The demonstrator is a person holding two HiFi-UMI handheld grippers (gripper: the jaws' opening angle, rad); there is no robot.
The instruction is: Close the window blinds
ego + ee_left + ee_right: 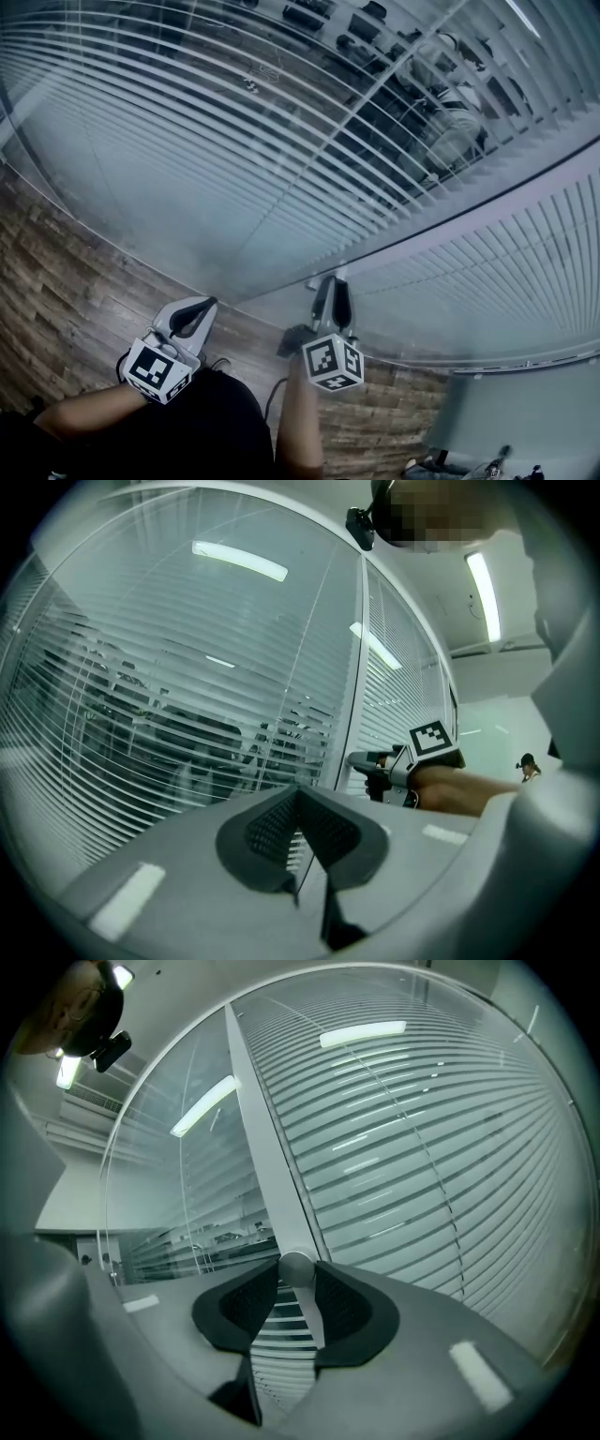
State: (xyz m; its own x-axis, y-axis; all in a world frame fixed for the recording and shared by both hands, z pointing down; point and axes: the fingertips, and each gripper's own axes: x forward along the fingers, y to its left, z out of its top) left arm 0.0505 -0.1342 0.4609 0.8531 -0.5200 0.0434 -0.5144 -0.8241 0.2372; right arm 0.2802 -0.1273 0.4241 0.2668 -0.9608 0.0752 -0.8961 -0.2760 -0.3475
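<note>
An office walled in glass, wood-grain floor (56,291) below, fills the head view. The window blinds (234,122) of the pane from 10 to 1 o'clock stand with slats open, desks showing through; the pane at 4 o'clock (506,262) looks shut.

On the frame post (272,1176) between them sits a small round knob (296,1267). The right hand-held gripper (336,281), at 6 o'clock, has its pads pressed on that knob from both sides. The left hand-held gripper (298,794), at 7 o'clock, has its jaws together on nothing and hangs clear of the glass.

The step in hand looks like turning the knob to tilt the slats. Next it likely calls for a firm pinch and more rolling of the wrist until the open pane's slats lie flat.
</note>
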